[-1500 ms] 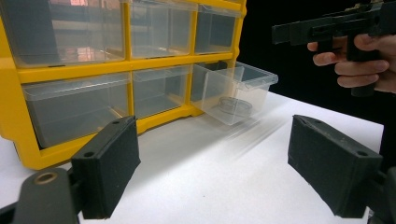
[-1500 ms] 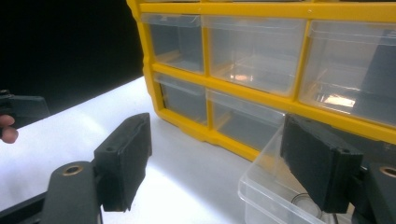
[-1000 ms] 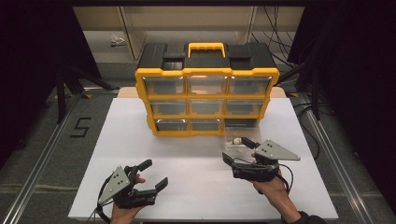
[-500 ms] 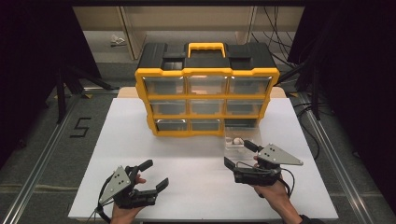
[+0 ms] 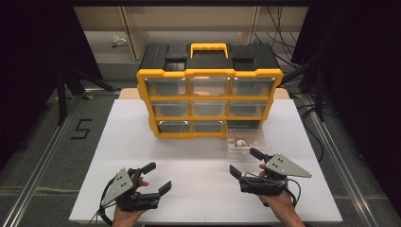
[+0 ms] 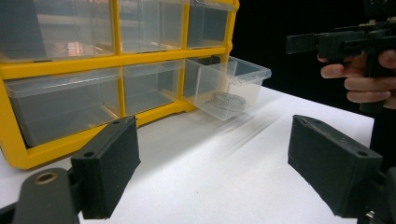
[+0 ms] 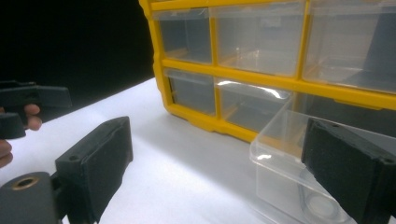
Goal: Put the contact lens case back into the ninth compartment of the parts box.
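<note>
A yellow-framed plastic organizer with 9 clear drawers [image 5: 209,101] stands at 12 o'clock on the white table [image 5: 198,161]. Its clear bottom-right drawer [image 5: 244,141] is pulled out, holding a small round item [image 6: 227,100]. Left gripper [image 5: 150,178] at 7 o'clock and right gripper [image 5: 246,163] at 5 o'clock both gape wide, empty.

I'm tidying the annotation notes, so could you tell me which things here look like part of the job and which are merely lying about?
Likely part of the job:
- yellow drawer cabinet
- pulled-out clear drawer, bottom right
- small round item inside that drawer
- left gripper and right gripper, both open

Just lying about:
- scrap on the floor behind the table
- "5" floor marking
</note>
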`<state>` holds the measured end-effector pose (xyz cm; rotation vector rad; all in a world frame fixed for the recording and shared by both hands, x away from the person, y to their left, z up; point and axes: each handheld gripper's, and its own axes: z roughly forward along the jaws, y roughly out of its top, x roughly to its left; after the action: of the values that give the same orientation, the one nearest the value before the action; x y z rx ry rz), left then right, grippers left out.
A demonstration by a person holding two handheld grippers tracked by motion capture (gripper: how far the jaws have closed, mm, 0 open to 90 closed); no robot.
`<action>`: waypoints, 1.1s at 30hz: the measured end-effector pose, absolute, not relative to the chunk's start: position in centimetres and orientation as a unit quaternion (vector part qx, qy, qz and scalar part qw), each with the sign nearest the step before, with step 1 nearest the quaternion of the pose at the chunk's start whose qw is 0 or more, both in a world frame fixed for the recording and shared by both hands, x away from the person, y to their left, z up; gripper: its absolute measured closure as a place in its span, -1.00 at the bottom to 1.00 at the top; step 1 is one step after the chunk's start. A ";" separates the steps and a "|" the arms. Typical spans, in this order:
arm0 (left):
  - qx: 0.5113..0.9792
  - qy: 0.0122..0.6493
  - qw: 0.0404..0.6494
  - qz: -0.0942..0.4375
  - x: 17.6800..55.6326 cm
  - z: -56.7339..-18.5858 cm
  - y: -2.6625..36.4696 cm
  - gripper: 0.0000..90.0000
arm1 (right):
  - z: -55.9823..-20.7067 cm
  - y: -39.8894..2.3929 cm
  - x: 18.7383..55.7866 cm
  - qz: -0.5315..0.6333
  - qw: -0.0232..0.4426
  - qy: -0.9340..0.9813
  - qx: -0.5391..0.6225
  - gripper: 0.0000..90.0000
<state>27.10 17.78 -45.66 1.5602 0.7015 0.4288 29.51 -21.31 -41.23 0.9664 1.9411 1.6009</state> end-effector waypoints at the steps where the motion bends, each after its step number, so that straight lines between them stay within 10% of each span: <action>1: 0.684 0.307 0.635 0.188 27.1 -45.7 17.8 -0.64 | -41.3 -21.4 29.5 0.579 0.222 0.702 0.350 -0.79; 33: 0.688 0.306 0.632 0.184 27.1 -45.7 17.7 -0.64 | -43.2 -23.1 27.0 0.584 0.225 0.694 0.356 -0.80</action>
<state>27.12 17.67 -45.74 1.5749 0.6994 0.4204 27.01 -23.10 -43.21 0.9821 1.9127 1.6112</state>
